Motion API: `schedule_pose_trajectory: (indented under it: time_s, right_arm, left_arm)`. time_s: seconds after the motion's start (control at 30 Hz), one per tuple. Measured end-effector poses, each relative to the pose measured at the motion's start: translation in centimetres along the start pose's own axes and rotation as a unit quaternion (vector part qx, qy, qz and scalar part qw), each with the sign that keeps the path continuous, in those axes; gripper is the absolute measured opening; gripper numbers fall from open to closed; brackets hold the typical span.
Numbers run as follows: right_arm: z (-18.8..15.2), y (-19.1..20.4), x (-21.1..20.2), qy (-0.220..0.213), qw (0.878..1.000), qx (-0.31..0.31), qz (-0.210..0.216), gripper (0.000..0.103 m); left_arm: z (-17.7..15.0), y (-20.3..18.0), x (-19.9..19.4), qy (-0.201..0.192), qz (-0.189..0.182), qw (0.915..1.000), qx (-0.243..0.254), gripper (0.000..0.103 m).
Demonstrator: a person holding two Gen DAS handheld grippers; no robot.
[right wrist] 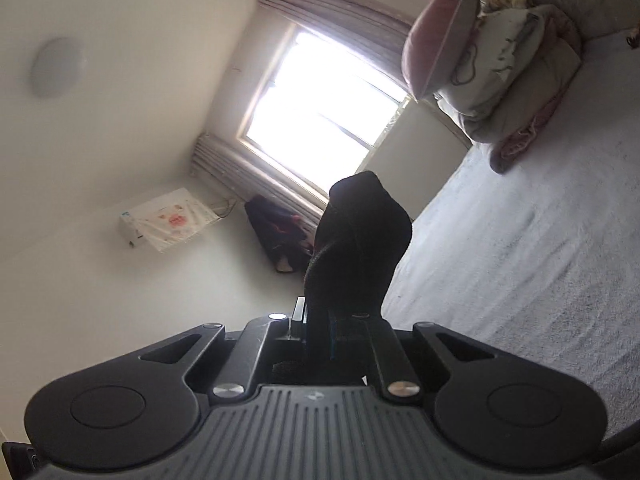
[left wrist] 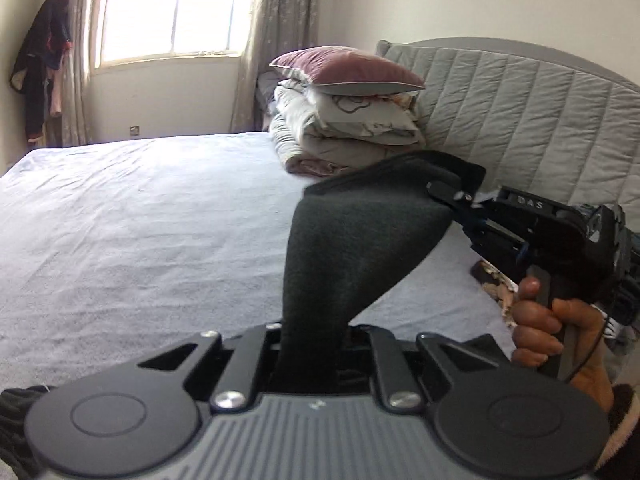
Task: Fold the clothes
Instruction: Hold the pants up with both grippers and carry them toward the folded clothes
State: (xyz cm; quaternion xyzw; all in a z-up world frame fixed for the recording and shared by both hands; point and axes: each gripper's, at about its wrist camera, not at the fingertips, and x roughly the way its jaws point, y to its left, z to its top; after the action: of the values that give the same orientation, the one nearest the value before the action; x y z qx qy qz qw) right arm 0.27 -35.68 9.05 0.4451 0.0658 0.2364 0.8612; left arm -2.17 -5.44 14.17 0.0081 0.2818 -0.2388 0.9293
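Observation:
A dark grey garment [left wrist: 352,240] hangs stretched in the air above the bed [left wrist: 140,220]. My left gripper [left wrist: 310,344] is shut on its near edge, the cloth rising straight out from between the jaws. My right gripper [left wrist: 452,196] is shut on the garment's far upper corner, held by a person's hand [left wrist: 548,332] at the right. In the right wrist view, which is rolled sideways, the same dark garment [right wrist: 356,248] sticks up from the shut right gripper [right wrist: 320,320] against the bright window. The rest of the garment is hidden.
A stack of folded bedding topped by a mauve pillow [left wrist: 348,68] sits at the head of the bed, by the grey quilted headboard [left wrist: 520,100]. A window with curtains [left wrist: 172,8] lies beyond. Dark clothes [left wrist: 40,64] hang at the far left wall. A patterned item [left wrist: 496,284] lies under the right hand.

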Motion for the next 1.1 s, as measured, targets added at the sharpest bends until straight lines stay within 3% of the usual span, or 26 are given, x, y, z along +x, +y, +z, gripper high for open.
schedule_pose_trajectory:
  time_s: [0.13,0.37,0.57,0.73,0.8,0.87,0.93,1.1]
  right_arm:
    - [0.2,-1.1,-1.0,0.01,1.0,-0.003,-0.024,0.011]
    - [-0.6,-4.6,-1.6,0.049,0.992,-0.018,-0.117,0.011]
    - [-1.5,-7.9,-2.5,0.101,0.969,-0.022,-0.225,0.011]
    - [-2.1,-10.2,-3.3,0.133,0.948,-0.015,-0.288,0.015]
    - [-2.1,-10.8,-4.0,0.135,0.943,-0.008,-0.305,0.017]
    - [-1.9,-11.1,-5.0,0.133,0.941,-0.001,-0.312,0.018]
    - [-1.7,-11.3,-6.0,0.131,0.94,0.005,-0.314,0.018]
    - [-1.1,-10.5,-8.0,0.116,0.939,-0.01,-0.324,0.025]
  left_arm:
    - [-1.7,-1.1,1.4,0.031,-0.021,0.9992,0.012,0.012]
    - [-7.1,-3.9,5.7,0.087,-0.056,0.9946,0.009,0.012]
    - [-10.7,-6.1,9.1,0.13,-0.072,0.9888,0.015,0.013]
    - [-13.0,-7.0,11.0,0.159,-0.077,0.984,0.024,0.017]
    - [-13.4,-6.9,11.6,0.169,-0.098,0.9806,0.021,0.021]
    - [-13.3,-6.0,11.7,0.171,-0.135,0.9759,-0.005,0.036]
    - [-12.9,-4.6,12.1,0.176,-0.171,0.9682,-0.05,0.041]
    - [-12.0,-2.5,15.0,0.183,-0.217,0.9491,-0.137,0.041]
